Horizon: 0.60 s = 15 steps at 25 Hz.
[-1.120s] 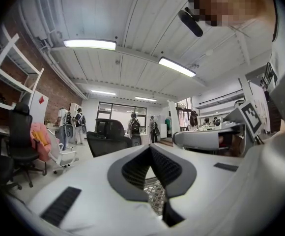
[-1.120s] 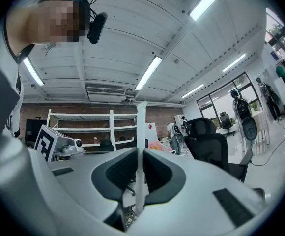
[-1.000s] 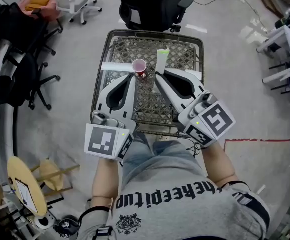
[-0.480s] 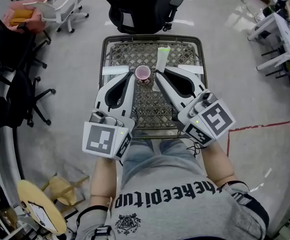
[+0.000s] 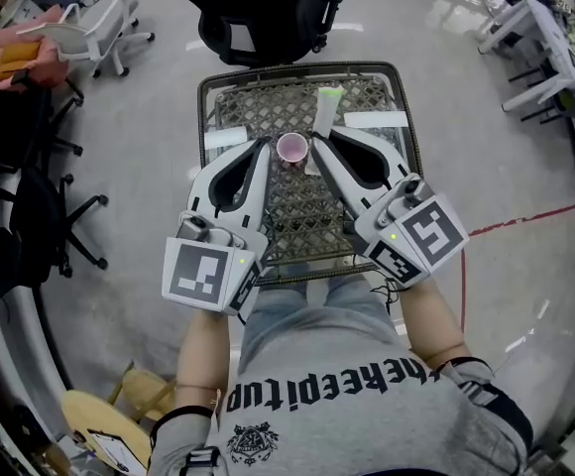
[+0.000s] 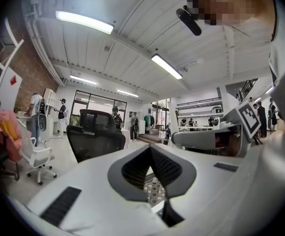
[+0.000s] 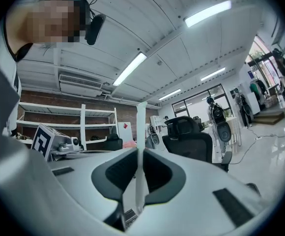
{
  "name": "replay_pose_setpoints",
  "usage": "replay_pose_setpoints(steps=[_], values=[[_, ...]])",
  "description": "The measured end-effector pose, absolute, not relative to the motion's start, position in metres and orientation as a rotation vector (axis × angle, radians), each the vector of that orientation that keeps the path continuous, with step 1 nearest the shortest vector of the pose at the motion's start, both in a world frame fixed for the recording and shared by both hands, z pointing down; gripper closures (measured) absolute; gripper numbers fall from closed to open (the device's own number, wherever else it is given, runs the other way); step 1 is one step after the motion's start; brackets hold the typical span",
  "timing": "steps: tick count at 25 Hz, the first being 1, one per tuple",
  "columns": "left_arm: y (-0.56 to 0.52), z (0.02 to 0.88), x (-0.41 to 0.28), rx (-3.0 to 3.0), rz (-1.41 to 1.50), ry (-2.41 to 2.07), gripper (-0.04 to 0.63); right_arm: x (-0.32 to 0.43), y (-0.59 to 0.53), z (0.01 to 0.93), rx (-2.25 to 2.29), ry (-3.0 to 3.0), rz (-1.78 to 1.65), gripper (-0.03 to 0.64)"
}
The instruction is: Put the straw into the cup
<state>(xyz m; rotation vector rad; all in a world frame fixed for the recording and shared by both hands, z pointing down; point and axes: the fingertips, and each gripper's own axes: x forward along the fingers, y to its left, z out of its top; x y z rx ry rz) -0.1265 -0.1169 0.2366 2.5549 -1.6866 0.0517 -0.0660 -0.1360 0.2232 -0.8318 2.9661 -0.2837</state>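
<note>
Straw [image 5: 327, 109], lower end hidden between right gripper [image 7: 140, 152] jaws, apparently clamped.

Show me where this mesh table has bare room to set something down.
Free: the far-left mesh between the back rim of the table and the left gripper; also the near mesh between both grippers. Crowded: around the pink cup, where the right gripper holds the straw.

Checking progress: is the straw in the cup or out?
Out: the straw stands clamped in the right gripper, beside the pink cup, whose mouth holds nothing.
</note>
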Motion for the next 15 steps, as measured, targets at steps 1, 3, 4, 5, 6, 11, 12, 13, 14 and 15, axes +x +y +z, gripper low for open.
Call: replay_pose_setpoints(steps=[1, 3, 4, 5, 6, 11, 12, 13, 14, 15], values=[[-0.118, 0.239, -0.129, 2.561, 0.062, -1.67, 0.578, -0.068, -0.138, 0.225, -0.849, 2.961, -0.286, 0.558], [-0.122, 0.242, -0.135, 2.567, 0.069, -1.649, 0.578, -0.072, -0.141, 0.229, -0.887, 2.95, -0.295, 0.557], [-0.124, 0.245, -0.139, 2.562, 0.083, -1.635, 0.578, -0.074, -0.143, 0.231, -0.908, 2.945, -0.302, 0.558], [-0.127, 0.246, -0.141, 2.56, 0.096, -1.616, 0.578, -0.076, -0.145, 0.232, -0.929, 2.94, -0.309, 0.557], [-0.129, 0.248, -0.143, 2.564, 0.103, -1.593, 0.578, -0.078, -0.148, 0.233, -0.95, 2.935, -0.314, 0.558], [-0.14, 0.254, -0.147, 2.608, 0.085, -1.504, 0.578, -0.08, -0.161, 0.243, -1.043, 2.892, -0.333, 0.557], [-0.142, 0.257, -0.147, 2.616, 0.085, -1.486, 0.578, -0.08, -0.163, 0.245, -1.059, 2.883, -0.335, 0.557], [-0.144, 0.259, -0.148, 2.621, 0.084, -1.474, 0.578, -0.081, -0.165, 0.249, -1.075, 2.876, -0.336, 0.557], [-0.146, 0.261, -0.148, 2.622, 0.088, -1.465, 0.578, -0.081, -0.167, 0.252, -1.091, 2.871, -0.338, 0.557], [-0.148, 0.264, -0.148, 2.622, 0.097, -1.454, 0.578, -0.081, -0.169, 0.256, -1.107, 2.867, -0.341, 0.557]])
